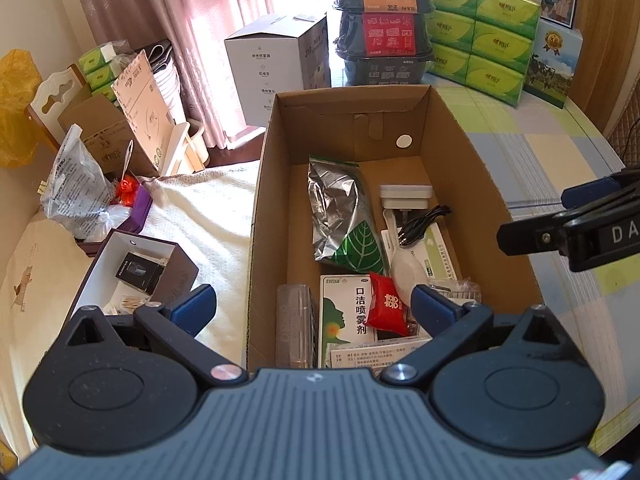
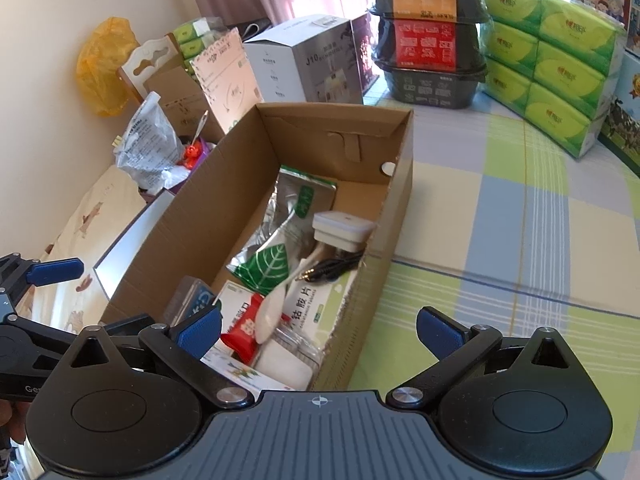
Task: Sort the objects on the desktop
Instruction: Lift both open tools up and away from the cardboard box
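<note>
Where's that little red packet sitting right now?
The red packet lies inside the cardboard box, at its near end, between the white spray box and the white plastic spoon; the right wrist view shows it there too.

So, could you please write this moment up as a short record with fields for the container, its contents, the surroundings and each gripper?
container: open cardboard box on a checked tablecloth
contents: silver foil pouch, white adapter, black cable, red packet, spray box, white spoon
behind the box: stacked black bowls, green tissue packs
left gripper: open, empty, over the box's near end
right gripper: open, empty
</note>
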### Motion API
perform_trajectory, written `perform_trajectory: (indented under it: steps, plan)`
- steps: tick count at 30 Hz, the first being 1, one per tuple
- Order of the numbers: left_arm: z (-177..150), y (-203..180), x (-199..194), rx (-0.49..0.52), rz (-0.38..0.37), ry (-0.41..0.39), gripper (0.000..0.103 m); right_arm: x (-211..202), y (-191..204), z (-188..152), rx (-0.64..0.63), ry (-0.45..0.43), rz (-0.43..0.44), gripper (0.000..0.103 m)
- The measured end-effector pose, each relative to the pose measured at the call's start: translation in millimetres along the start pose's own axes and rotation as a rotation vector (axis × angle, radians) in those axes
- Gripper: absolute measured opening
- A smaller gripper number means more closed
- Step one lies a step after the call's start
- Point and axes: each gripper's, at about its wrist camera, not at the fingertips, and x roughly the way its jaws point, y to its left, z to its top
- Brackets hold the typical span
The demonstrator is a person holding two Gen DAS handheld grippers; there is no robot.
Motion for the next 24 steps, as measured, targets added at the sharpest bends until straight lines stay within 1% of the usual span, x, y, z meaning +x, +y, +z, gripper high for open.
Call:
perform_trajectory:
  steps: [11, 19, 24]
  plan:
    - [-7.0, 4.1, -7.8, -0.029, 0.01, 0.011, 0.102, -9.1, 4.0, -8.0, -0.003, 0.009, 0.002, 0.101]
    - [-16.1, 7.1, -18.0, -0.048, 0.032, 0.027, 0.102, -19.0, 9.1, -22.0, -0.004, 0.018, 0.01, 0.101]
    - [-21.6, 8.3, -29.4, -0.062, 0.046, 0.018, 0.102, -28.1, 13.0, -31.6, -0.012, 0.017, 0.008, 0.101]
